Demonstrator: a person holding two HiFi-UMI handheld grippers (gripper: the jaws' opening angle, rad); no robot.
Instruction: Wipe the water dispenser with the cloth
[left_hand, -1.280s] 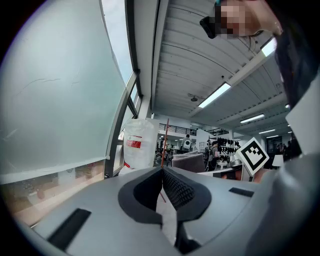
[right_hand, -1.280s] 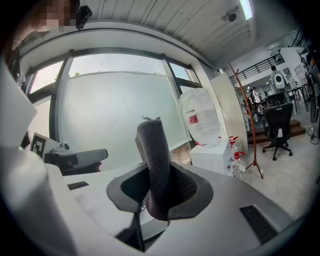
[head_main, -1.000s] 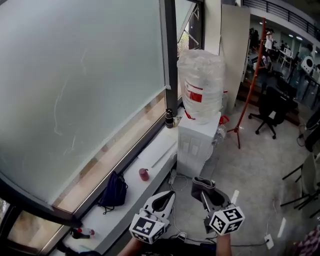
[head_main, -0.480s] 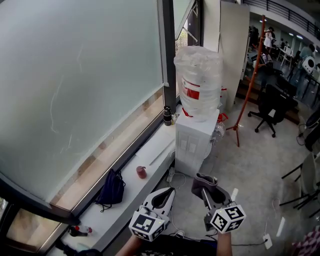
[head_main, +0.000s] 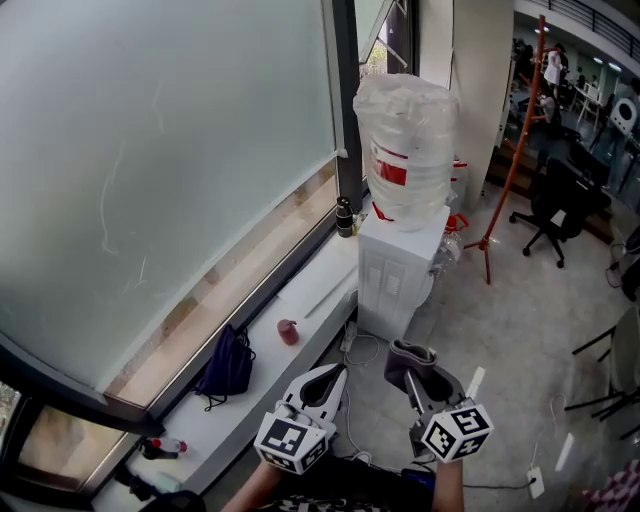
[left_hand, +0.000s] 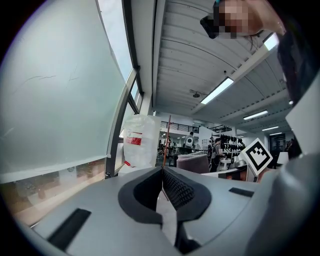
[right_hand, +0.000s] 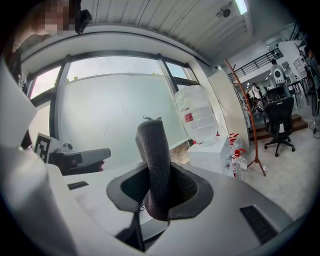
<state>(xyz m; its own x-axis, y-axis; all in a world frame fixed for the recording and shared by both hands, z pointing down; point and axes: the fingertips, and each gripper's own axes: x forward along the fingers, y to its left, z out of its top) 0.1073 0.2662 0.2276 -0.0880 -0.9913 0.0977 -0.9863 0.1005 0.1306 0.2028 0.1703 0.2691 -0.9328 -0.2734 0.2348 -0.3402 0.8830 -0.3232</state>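
Note:
A white water dispenser (head_main: 400, 275) stands by the window ledge, topped by a large clear bottle (head_main: 410, 155) wrapped in plastic with a red label. It also shows far off in the right gripper view as the dispenser (right_hand: 216, 150) and in the left gripper view as the bottle (left_hand: 140, 141). My right gripper (head_main: 413, 375) is shut on a folded grey cloth (right_hand: 155, 165), which sticks up between its jaws. My left gripper (head_main: 328, 380) is shut with nothing in it. Both hang low in the head view, well short of the dispenser.
A white ledge (head_main: 290, 300) runs under the frosted window (head_main: 160, 150), with a dark bag (head_main: 228, 365), a small red cup (head_main: 288, 331) and a dark bottle (head_main: 344, 217) on it. An orange pole stand (head_main: 510, 150) and an office chair (head_main: 555, 205) stand to the right. Cables lie on the floor.
The view has shifted slightly, with the dispenser now a little lower and to the right. Both grippers stay as they were, the right one still holding the cloth.

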